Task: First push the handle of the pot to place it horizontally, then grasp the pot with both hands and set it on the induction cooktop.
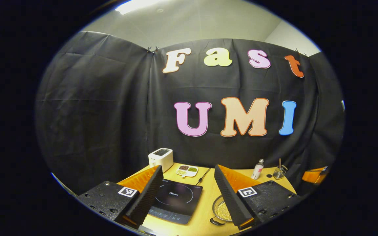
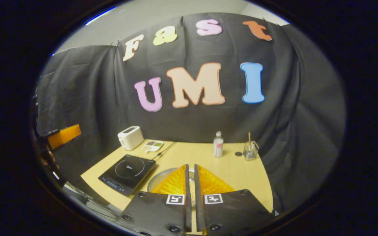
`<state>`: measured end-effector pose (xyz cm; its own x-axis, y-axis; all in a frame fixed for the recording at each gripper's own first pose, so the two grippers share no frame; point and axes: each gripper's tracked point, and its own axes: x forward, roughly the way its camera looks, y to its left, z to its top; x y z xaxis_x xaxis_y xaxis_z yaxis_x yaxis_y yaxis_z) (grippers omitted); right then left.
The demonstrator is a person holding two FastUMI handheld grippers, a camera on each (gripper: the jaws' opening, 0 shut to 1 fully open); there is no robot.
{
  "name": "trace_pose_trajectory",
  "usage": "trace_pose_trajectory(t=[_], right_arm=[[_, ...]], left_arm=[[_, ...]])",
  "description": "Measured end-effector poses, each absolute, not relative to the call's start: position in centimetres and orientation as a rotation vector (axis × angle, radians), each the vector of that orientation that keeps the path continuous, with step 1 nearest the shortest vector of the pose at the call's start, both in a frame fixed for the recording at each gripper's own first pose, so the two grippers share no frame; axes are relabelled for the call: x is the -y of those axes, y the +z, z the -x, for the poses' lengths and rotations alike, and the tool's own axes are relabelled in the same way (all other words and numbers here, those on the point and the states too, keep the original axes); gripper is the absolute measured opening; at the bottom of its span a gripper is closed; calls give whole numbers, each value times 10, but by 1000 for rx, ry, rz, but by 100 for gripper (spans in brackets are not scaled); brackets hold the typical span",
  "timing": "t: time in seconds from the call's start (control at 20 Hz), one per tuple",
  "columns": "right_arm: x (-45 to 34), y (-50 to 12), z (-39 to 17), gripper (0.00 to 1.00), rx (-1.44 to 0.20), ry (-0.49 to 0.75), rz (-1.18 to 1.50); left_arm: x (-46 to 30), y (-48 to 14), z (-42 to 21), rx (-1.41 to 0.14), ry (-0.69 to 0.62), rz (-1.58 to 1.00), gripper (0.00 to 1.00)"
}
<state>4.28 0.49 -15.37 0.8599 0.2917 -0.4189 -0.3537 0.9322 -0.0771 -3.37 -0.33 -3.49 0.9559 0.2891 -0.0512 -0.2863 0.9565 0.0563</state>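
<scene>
In the left gripper view the black induction cooktop (image 1: 176, 200) lies on the wooden table between my fingers. To its right sits the metal pot (image 1: 221, 209), half hidden behind one finger, with a dark handle (image 1: 216, 222) at its near side. My left gripper (image 1: 188, 167) hovers above them, open wide and holding nothing. In the right gripper view my right gripper (image 2: 191, 166) is shut, with only a thin slit between the fingers and nothing in it. The pot's rim (image 2: 157, 180) curves out behind its fingers, and the cooktop (image 2: 128, 173) lies to the left.
A white toaster (image 1: 161, 159) (image 2: 130, 137) and a divided snack tray (image 1: 186, 170) (image 2: 153, 146) stand at the back of the table (image 2: 231, 170). A small bottle (image 2: 218, 144) and a utensil holder (image 2: 250, 150) stand at the back right. A cord (image 1: 203, 176) runs from the cooktop.
</scene>
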Motion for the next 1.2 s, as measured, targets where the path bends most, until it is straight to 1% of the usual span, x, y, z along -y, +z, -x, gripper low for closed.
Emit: trace_pose_trajectory(t=[0.25,0.3,0.4,0.45,0.5,0.6,0.65,0.75,0.8,0.95,1.0,1.05,1.1,1.2], right_arm=[[-28,-231,-16,8,-635,294,107],[-32,-246,-12,8,-672,280,105],[-37,-274,-7,8,-740,245,114],[-39,-287,-2,8,-782,229,117],[-42,-299,4,8,-817,217,114],[-47,-319,15,8,-882,194,115],[-48,-330,21,8,-918,181,117],[-54,-354,31,8,-993,162,118],[-57,-367,36,8,-1033,153,121],[-62,-399,42,8,-1129,123,143],[-60,-406,43,0,-1146,109,162],[-58,-413,42,0,-1160,94,184],[-56,-422,41,8,-1178,76,206],[-54,-436,41,8,-1213,54,241]], left_arm=[[-24,-50,11,-91,230,-48,96],[-30,-54,7,-101,216,-47,92],[-43,-61,-2,-117,188,-51,93],[-50,-64,-6,-126,179,-52,96],[-58,-67,-10,-135,171,-52,92],[-73,-72,-18,-145,159,-56,92],[-79,-74,-22,-147,153,-57,96],[-90,-76,-29,-151,137,-60,96],[-95,-77,-31,-150,128,-61,92],[-105,-83,-36,-159,99,-67,92],[-108,-84,-37,-165,89,-69,92],[-110,-87,-39,-171,80,-72,92],[-113,-89,-40,-177,72,-77,93],[-122,-96,-39,-190,66,-86,93]])
